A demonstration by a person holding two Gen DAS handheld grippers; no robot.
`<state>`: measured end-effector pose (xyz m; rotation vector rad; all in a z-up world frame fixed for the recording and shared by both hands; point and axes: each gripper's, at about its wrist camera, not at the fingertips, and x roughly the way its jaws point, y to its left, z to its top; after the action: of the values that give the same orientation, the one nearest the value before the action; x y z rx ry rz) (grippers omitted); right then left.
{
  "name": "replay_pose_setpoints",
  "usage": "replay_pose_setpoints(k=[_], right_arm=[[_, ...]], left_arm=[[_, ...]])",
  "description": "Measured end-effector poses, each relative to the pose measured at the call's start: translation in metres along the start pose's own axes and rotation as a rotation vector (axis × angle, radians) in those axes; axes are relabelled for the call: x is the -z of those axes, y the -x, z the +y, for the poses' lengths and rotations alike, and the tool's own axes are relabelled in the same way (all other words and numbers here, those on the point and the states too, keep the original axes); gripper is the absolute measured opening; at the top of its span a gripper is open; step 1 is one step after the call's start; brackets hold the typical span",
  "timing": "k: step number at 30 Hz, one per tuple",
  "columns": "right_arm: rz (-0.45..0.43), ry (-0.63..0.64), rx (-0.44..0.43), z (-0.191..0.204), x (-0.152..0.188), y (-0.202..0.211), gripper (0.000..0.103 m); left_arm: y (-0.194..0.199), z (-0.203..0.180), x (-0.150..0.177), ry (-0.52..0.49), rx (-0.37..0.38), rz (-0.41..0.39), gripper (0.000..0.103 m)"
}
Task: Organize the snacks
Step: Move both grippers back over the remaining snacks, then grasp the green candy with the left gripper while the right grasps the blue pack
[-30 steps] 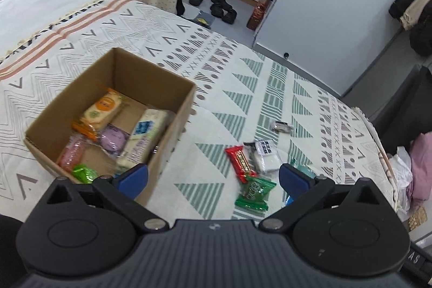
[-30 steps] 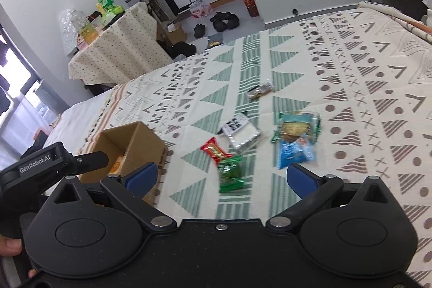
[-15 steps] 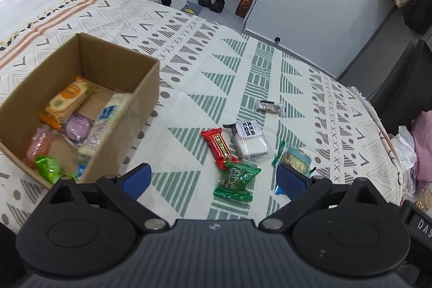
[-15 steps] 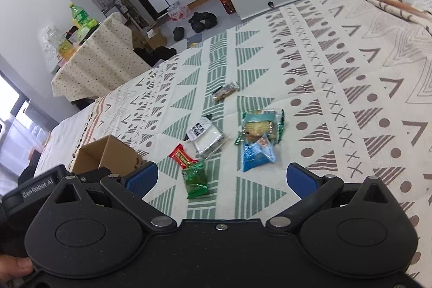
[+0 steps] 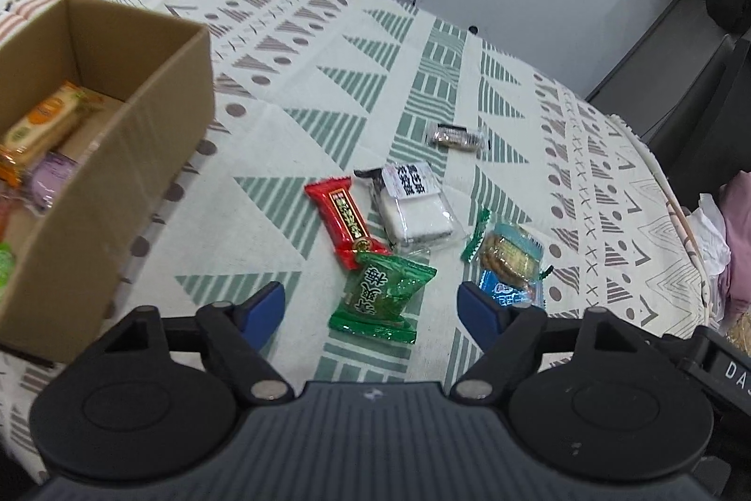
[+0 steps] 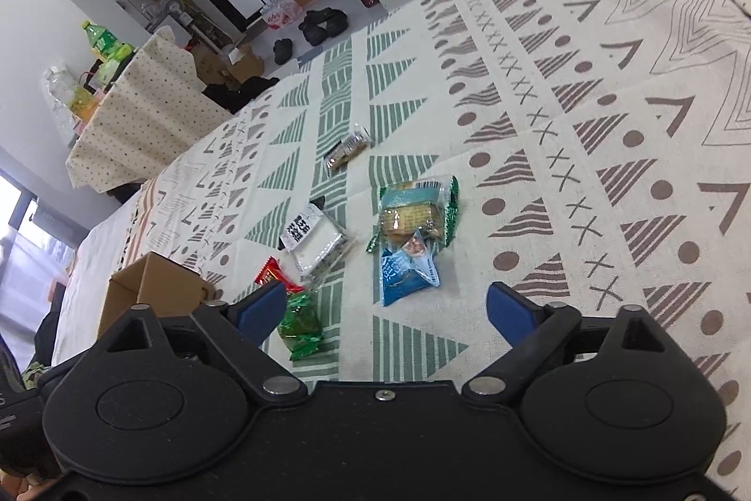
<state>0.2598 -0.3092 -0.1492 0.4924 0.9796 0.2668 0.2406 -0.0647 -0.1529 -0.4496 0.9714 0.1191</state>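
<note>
— On the patterned white cloth with green and brown triangles point(image 5: 328, 88), what do you see lying?

— Six loose snacks in a small group. A red oblong candy wrapper point(image 5: 345, 220) lies just beside a white packet with a black label point(image 5: 413, 206), and its lower end touches a crinkled green candy bag point(image 5: 380, 295). To the right there is a teal packet of brown biscuits point(image 5: 509, 254) resting partly on a light blue pouch point(image 6: 406, 273). A small clear packet with a dark bar point(image 5: 456, 135) sits a little apart, farther away.

— And the box?

— An open brown cardboard box point(image 5: 136, 134) stands at the left, near the red wrapper but not touching it. Inside I can see an orange and cream biscuit pack point(image 5: 40, 123) and a pale purple wrapped sweet point(image 5: 49, 177); the other things inside are cut by the edge.

— What about the two tools?

— The left gripper point(image 5: 371, 306) hangs above the green bag, its blue-tipped fingers point(image 5: 265, 306) spread wide, holding nothing. The right gripper point(image 6: 387, 311) is also spread wide and holds nothing; the light blue pouch lies just ahead, between its fingers, and the green bag is near its left finger
</note>
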Motion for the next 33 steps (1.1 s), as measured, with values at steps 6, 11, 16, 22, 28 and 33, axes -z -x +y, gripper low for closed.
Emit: replay_pose_setpoints(k=[6,11,16,22,28,33], right_arm=[[0.028,-0.01,0.003,-0.008,-0.003,-0.02,0.081],[0.047,-0.013,0.002,-0.012,-0.005,-0.038,0.077],[0.06,-0.014,-0.005,-0.015,-0.006,-0.053,0.072],[0.063,-0.016,-0.005,-0.016,-0.008,-0.067,0.069],[0.06,-0.016,0.01,-0.017,-0.007,-0.078,0.065],[0.079,-0.015,-0.001,-0.015,-0.005,-0.085,0.03]], left_arm=[[-0.026,-0.001,-0.001,0.01,0.01,0.038,0.064],[-0.041,-0.002,-0.002,0.011,0.023,0.063,0.057],[-0.053,-0.001,-0.003,0.02,0.024,0.088,0.052],[-0.056,0.001,-0.004,0.028,0.029,0.098,0.038],[-0.05,0.004,-0.004,0.026,0.018,0.087,0.03],[-0.039,0.003,-0.005,0.011,0.015,0.073,0.029]])
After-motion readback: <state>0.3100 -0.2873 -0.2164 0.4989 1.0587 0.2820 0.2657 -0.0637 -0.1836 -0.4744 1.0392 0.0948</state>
